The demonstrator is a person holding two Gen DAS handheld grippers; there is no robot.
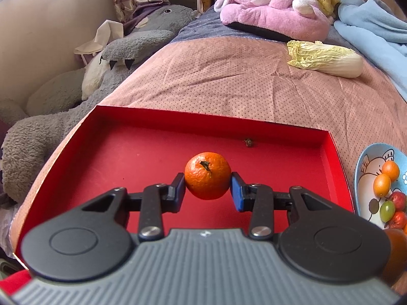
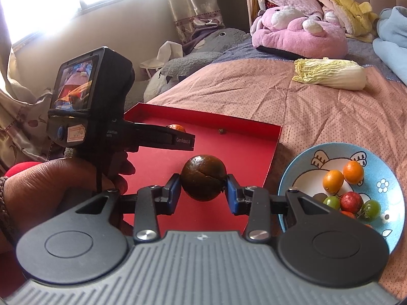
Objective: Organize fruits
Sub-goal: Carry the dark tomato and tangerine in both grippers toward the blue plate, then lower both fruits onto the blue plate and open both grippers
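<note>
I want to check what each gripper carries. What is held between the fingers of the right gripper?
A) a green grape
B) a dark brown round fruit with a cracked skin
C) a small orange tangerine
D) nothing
B: the right gripper is closed on a dark brown round fruit over the red tray.
</note>
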